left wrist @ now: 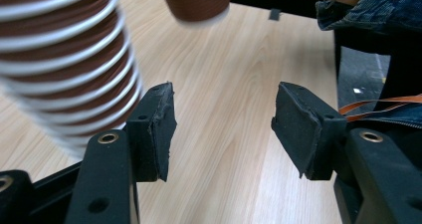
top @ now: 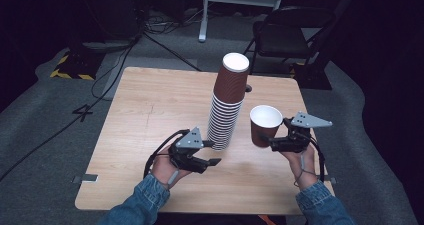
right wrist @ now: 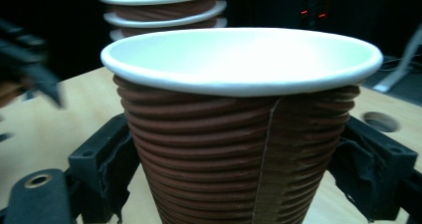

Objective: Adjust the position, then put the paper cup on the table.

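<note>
A tall stack of brown ribbed paper cups (top: 227,102) stands upside down in the middle of the wooden table (top: 150,110). My left gripper (top: 212,153) is open just left of the stack's base, its jaws wide apart over bare wood (left wrist: 224,119), with the stack (left wrist: 64,59) close beside the left jaw. My right gripper (top: 267,137) is shut on a single brown cup (top: 264,125), held upright above the table to the right of the stack. The cup's white inside faces up (right wrist: 239,124) with a jaw pressed against each side; the stack (right wrist: 159,10) rises behind it.
A round hole (top: 248,88) is in the table behind the stack. A black folding chair (top: 285,35) stands beyond the far right edge, and cables (top: 115,65) run over the grey floor at the left. A metal bracket (top: 86,178) sticks out from the table's near left edge.
</note>
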`<state>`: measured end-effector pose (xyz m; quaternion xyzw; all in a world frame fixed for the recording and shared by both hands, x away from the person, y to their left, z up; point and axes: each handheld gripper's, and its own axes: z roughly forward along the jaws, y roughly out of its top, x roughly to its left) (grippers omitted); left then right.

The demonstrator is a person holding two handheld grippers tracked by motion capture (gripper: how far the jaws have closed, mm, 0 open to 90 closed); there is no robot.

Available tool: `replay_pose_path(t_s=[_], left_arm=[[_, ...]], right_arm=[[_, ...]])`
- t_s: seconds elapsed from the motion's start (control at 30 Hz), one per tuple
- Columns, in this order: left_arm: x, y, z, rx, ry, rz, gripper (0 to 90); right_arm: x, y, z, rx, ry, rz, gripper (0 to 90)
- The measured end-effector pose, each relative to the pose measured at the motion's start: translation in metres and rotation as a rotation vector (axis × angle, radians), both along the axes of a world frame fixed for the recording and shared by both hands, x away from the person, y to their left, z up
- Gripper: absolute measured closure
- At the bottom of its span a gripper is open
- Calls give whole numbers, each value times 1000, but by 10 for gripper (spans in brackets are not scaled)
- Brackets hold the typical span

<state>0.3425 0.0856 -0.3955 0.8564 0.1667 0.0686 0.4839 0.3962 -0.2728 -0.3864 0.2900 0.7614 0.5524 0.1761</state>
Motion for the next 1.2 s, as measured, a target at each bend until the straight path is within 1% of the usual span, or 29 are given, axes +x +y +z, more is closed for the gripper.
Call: replay_pose_path(t_s=[0.1, 0.17, 0.27, 0.37, 0.4, 0.47, 0.53, 0.67, 0.73, 0.77, 0.8, 0.83, 0.9, 0.93, 1.07, 1.1, 1.17, 1.2], left_arm=[[0, 13, -3, 9, 11, 42, 414], [1, 21, -6, 11, 18, 69, 414], [3, 33, -10, 28, 30, 105, 411], [7, 43, -16, 45, 45, 150, 407], [7, 43, -16, 45, 45, 150, 405], [10, 51, -21, 61, 57, 176, 405], [11, 56, -24, 66, 65, 191, 405], [12, 66, -28, 75, 70, 223, 404], [13, 70, -30, 76, 78, 236, 404], [13, 70, -30, 76, 78, 236, 403], [14, 73, -31, 87, 72, 241, 403], [15, 76, -33, 94, 80, 253, 403], [16, 76, -34, 93, 86, 260, 403], [19, 80, -36, 95, 97, 272, 402], [24, 85, -40, 99, 115, 293, 401], [26, 86, -41, 103, 118, 302, 400], [28, 88, -43, 119, 119, 313, 400], [29, 89, -44, 123, 126, 315, 400]], right_arm=[[10, -2, -5, 7, -6, -36, 140], [15, -2, -8, 0, -18, -62, 140], [24, -4, -15, 5, -25, -103, 138], [31, -5, -21, 4, -15, -139, 138], [31, -5, -21, 4, -15, -139, 138], [37, -8, -27, -2, -18, -171, 138], [40, -10, -30, -5, -16, -187, 138], [48, -14, -45, 3, 4, -225, 138], [51, -16, -51, 8, 17, -236, 138], [52, -16, -55, -2, 26, -244, 138], [52, -16, -55, -2, 26, -244, 138], [54, -17, -61, -21, 30, -258, 138], [55, -17, -64, -25, 31, -262, 138], [56, -17, -69, -33, 37, -273, 138], [58, -18, -76, -49, 51, -287, 137], [59, -18, -77, -46, 54, -286, 137], [60, -18, -80, -47, 64, -296, 137], [61, -18, -82, -47, 66, -297, 137]])
